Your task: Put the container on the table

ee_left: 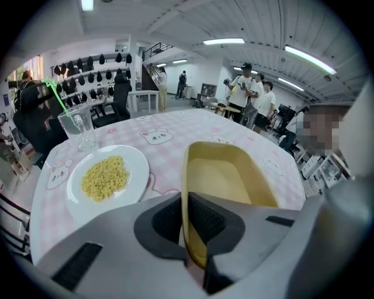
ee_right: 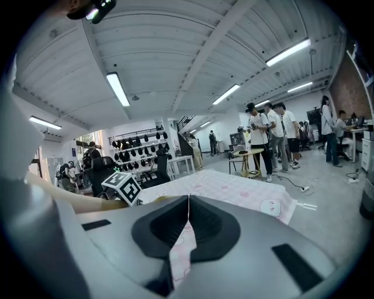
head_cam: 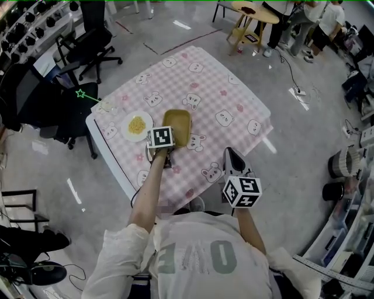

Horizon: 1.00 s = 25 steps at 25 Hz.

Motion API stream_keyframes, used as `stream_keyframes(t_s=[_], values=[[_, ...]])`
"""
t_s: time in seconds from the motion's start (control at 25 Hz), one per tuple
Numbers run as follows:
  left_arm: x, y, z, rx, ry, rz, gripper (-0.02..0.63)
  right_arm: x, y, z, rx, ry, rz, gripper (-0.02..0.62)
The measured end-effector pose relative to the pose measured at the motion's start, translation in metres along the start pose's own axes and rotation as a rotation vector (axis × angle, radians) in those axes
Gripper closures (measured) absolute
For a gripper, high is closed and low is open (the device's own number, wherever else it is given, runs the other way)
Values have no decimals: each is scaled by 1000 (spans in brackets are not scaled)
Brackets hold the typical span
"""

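A yellow oblong container [head_cam: 178,125] sits low on the pink checked table [head_cam: 222,93], right of a white plate of yellow noodles [head_cam: 136,125]. My left gripper [head_cam: 166,134] is at its near end. In the left gripper view the jaws of this left gripper [ee_left: 182,217] are shut on the near rim of the empty container [ee_left: 231,181]. Whether its base rests on the cloth I cannot tell. My right gripper [head_cam: 228,152] hovers at the table's front edge, apart from the container. The right gripper [ee_right: 188,201] is shut on nothing.
A clear glass with a green straw [ee_left: 78,125] stands behind the plate [ee_left: 108,175], near the table's left corner [head_cam: 107,106]. Black office chairs [head_cam: 87,47] stand left of the table. Several people stand around a small round table [head_cam: 251,17] at the far right.
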<state>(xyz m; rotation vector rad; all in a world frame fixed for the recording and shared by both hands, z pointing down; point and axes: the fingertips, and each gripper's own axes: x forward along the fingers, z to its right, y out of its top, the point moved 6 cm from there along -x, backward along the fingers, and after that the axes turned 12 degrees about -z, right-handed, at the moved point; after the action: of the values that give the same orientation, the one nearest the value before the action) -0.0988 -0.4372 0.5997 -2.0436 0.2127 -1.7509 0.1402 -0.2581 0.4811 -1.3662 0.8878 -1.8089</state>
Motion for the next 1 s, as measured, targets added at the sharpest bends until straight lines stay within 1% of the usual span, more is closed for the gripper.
stream_keyframes(t_s=[0.24, 0.32, 0.44, 0.48, 0.56, 0.68, 0.84, 0.92, 1.0], values=[[0, 0, -4, -9, -18, 15, 575, 2, 2, -5, -4, 3, 3, 566], [-5, 2, -4, -8, -16, 34, 572, 3, 3, -7, -8, 9, 4, 566], [-14, 9, -5, -17, -24, 87, 522, 6, 6, -11, -19, 21, 13, 566], [-19, 13, -6, -20, -26, 111, 517, 7, 8, -14, -24, 28, 18, 566], [-33, 21, -9, -22, -24, 165, 511, 11, 13, -19, -36, 45, 29, 566], [-65, 34, -10, -11, -15, 273, 511, 14, 23, -28, -59, 77, 46, 566], [-119, 50, -11, 67, -8, 434, 511, 22, 35, -49, -99, 132, 73, 566], [-148, 54, -14, 107, 17, 517, 511, 27, 40, -61, -117, 168, 79, 566], [-179, 53, -16, 115, 42, 608, 511, 31, 42, -71, -132, 196, 81, 566]])
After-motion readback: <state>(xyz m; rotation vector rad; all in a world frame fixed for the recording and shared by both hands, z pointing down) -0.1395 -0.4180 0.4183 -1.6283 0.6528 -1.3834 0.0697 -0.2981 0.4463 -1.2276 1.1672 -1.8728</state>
